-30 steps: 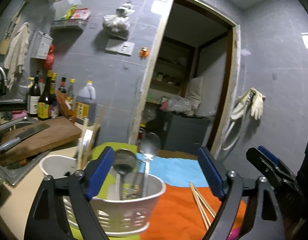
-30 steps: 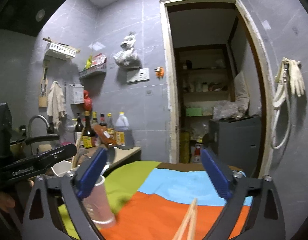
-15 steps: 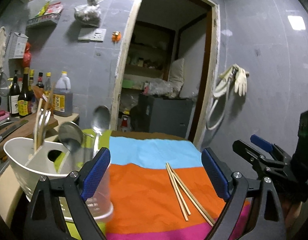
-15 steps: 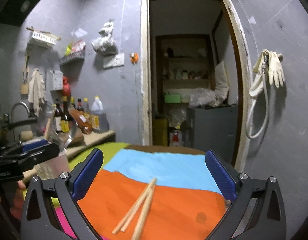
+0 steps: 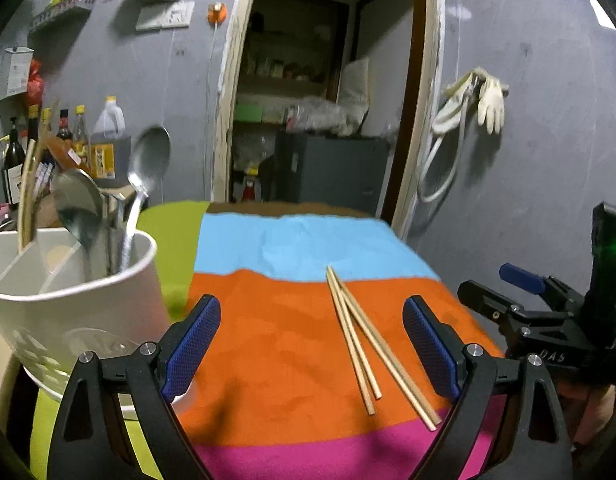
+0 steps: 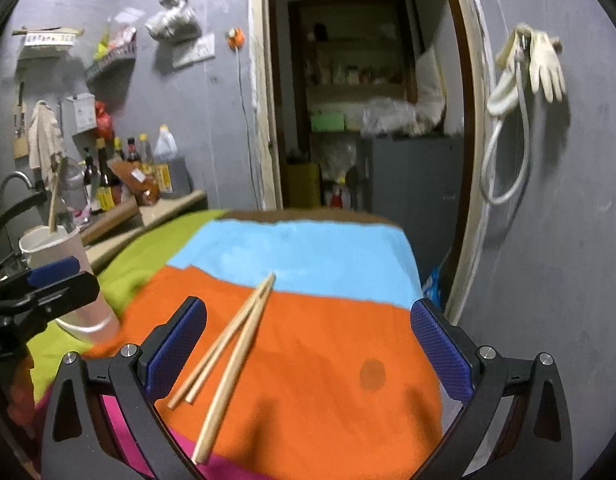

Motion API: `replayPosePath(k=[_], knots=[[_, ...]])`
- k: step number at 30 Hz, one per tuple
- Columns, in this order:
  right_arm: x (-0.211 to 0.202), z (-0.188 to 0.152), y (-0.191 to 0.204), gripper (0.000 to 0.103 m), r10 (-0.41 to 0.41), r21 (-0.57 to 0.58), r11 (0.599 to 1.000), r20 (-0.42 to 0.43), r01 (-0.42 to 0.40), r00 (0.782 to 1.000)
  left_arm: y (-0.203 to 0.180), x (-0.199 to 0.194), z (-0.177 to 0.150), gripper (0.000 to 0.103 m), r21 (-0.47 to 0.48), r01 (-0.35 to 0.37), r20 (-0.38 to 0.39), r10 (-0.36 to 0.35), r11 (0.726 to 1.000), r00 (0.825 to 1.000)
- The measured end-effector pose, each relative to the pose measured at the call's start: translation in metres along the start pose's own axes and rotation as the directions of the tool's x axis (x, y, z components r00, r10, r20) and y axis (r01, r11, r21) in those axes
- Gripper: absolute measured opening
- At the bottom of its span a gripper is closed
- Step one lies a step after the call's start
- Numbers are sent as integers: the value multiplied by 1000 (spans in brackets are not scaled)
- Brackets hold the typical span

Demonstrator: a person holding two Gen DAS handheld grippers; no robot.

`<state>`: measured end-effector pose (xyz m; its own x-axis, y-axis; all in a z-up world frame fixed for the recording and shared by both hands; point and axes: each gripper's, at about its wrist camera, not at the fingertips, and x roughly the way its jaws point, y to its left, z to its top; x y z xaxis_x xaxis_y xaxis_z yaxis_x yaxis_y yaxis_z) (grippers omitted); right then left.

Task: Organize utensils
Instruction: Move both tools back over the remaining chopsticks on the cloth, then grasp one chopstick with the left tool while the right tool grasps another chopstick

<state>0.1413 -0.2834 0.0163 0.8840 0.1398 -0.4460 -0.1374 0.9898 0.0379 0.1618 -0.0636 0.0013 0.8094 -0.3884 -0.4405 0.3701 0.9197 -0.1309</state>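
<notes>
Three wooden chopsticks (image 5: pixel 362 340) loose on striped cloth (image 5: pixel 276 360), both claws wide.

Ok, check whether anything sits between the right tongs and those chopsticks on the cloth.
Nothing visible does. The chopsticks lie bare on the orange band of the cloth, directly ahead of the open right tongs. The white utensil holder stands off to the side, out of the path.

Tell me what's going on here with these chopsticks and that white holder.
A person holds a claw in each hand over a striped cloth. Both the left claw and the right claw are open and empty. Three loose chopsticks lie on the orange stripe, untouched. The white utensil holder at the left already has spoons and chopsticks standing in it.
</notes>
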Motion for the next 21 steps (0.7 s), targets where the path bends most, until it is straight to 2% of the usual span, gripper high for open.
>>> replayPosePath(k=[5, 7, 8, 10, 12, 16, 19, 21], knots=[[14, -3, -11, 103, 31, 46, 999, -86, -27, 996, -2, 25, -5, 88, -5, 10, -95, -11, 1000, 995], [17, -4, -12, 101, 45, 53, 998, -107, -40, 993, -1, 33, -6, 84, -7, 16, -122, -17, 1000, 992], [19, -4, -12, 99, 54, 54, 997, -117, -48, 992, 0, 39, -6, 82, -9, 21, -146, -22, 1000, 989], [23, -5, -11, 93, 72, 49, 997, -142, -66, 987, 1, 48, -7, 71, -18, 29, -184, -31, 999, 982], [27, -6, -8, 83, 85, 42, 996, -168, -79, 982, 4, 58, -10, 68, -44, 37, -228, -47, 998, 972], [37, -8, -1, 74, 109, 19, 994, -226, -107, 968, 10, 68, -12, 68, -94, 21, -268, -46, 995, 962], [47, -11, 4, 67, 121, 0, 992, -275, -126, 954, 13, 72, -13, 67, -97, -2, -288, -26, 995, 957], [53, -13, 8, 62, 131, -9, 990, -307, -141, 943, 16, 74, -13, 64, -110, -4, -298, -29, 994, 954]])
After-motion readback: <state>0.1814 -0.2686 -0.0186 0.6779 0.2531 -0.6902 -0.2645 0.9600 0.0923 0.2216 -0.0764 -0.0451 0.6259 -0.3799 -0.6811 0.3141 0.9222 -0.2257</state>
